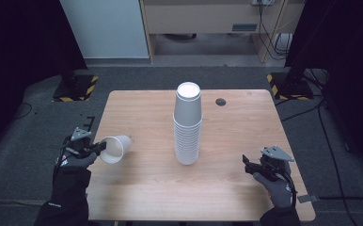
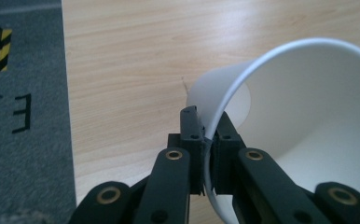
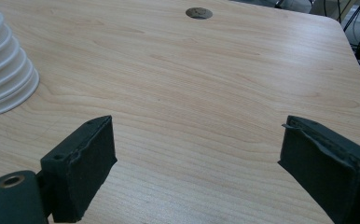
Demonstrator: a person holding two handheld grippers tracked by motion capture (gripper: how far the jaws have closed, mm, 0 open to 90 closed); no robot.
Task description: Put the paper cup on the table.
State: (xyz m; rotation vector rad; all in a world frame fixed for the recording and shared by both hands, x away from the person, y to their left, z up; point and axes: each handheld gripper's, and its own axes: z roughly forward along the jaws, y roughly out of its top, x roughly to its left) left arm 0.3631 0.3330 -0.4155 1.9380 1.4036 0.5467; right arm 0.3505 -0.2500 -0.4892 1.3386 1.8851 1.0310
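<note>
Pinching a paper cup (image 2: pixel 308 121) rim — left hand-held gripper (image 2: pixel 206 135).

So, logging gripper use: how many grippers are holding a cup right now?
1. The left gripper, at the table's left edge, is shut on a single cup's rim. The right gripper, near the right edge, is open with nothing between its jaws.

Tabletop (image 3: pixel 206 93): pale wood grain, smooth, faint sheen. Cup (image 2: pixel 308 126) and cup stack (image 1: pixel 187 127): white paper, matt. Gripper (image 3: pixel 197 168) pads matt black, rubbery, edges rough. Floor (image 1: pixel 29 117): grey carpet.
</note>
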